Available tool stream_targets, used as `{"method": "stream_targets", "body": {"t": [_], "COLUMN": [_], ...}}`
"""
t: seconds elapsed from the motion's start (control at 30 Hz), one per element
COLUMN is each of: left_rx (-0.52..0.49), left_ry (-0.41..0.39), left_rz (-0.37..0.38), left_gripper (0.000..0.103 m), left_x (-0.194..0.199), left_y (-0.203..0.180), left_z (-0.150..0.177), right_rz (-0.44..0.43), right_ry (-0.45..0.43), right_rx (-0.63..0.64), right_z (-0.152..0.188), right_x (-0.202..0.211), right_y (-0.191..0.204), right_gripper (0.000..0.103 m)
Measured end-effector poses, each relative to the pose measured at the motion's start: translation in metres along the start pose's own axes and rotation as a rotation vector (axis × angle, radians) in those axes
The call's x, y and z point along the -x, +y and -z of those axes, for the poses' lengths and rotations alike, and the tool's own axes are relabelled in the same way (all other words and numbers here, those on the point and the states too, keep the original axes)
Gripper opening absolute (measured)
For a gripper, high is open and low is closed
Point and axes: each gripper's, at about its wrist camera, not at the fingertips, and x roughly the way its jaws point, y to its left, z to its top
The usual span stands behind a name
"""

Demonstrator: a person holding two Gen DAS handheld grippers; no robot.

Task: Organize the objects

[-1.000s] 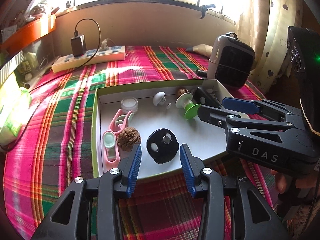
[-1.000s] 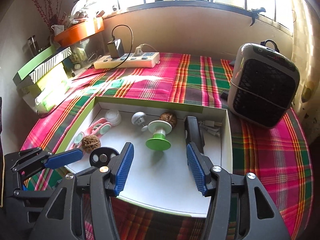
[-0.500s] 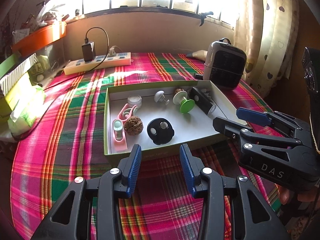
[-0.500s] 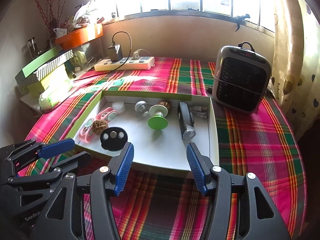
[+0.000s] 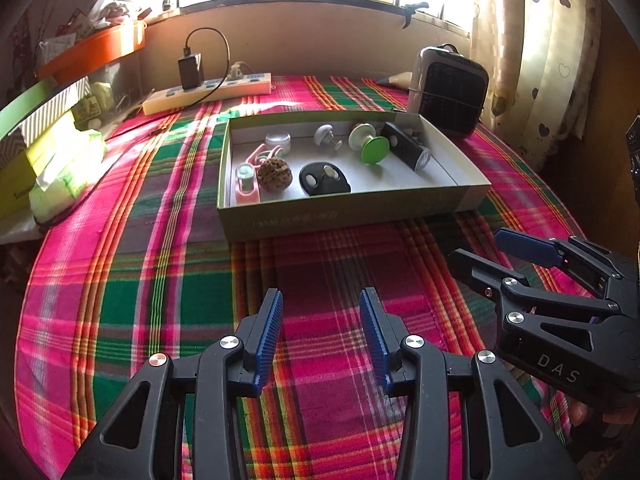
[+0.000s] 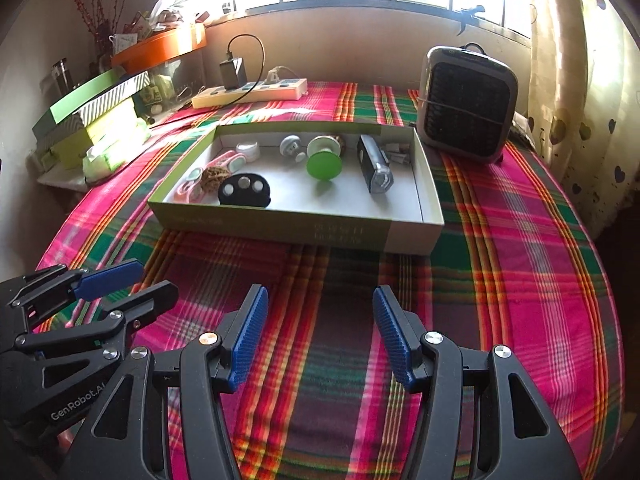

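Sunlight is pouring through the window onto a table covered by a pink, green and red plaid cloth [image 5: 168, 248]. On it a shallow green box [image 5: 340, 216] is sitting with the small things inside: a black disc with pale buttons [image 5: 324, 178], a brown walnut [image 5: 274, 174], a pink clip [image 5: 246, 184], a green-based knob [image 5: 370, 146] and a black bike light [image 6: 374, 164]. Faint print on the box wall is staying unreadable. "DAS" is showing on the right gripper [image 5: 486, 256]; "GenRobot.AI" on the left gripper [image 6: 128, 284]. Both are hovering over bare cloth, well short of the box, jaws spread apart and holding nothing.
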Motion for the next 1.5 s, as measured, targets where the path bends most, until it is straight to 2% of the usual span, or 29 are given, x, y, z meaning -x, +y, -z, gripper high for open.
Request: {"method": "stream_targets", "body": {"t": [0.13,0.27,0.53,0.83,0.97,1.5], "left_rx": [-0.007,0.025,0.032,0.034,0.048,0.057], "left_ry": [-0.001,0.018,0.020,0.010,0.005,0.003], "left_rz": [-0.064,-0.078,-0.107,-0.123,-0.132,-0.140], "left_gripper": [0.039,0.039,0.039,0.041,0.043,0.044], "left_x": [0.002,0.003,0.004,0.006,0.006,0.006], "left_y": [-0.001,0.003,-0.004,-0.012,-0.014,-0.016], "left_z": [0.011,0.018,0.030,0.035,0.036,0.037], "right_rz": [0.014,0.020,0.046,0.069,0.084,0.084], "right_ry": [0.019,0.051,0.051,0.034,0.032,0.032], "right_rx": [-0.002,-0.011,-0.025,-0.023,-0.034,-0.036], "right_z": [0.014,0.027,0.040,0.049,0.050,0.050], "right_x": [0.001,0.001,0.011,0.015,0.014,0.014], "right_y": [0.002,0.003,-0.002,-0.002,-0.003,-0.003], "right_gripper": [0.056,0.056,0.056,0.061,0.067,0.068]}}
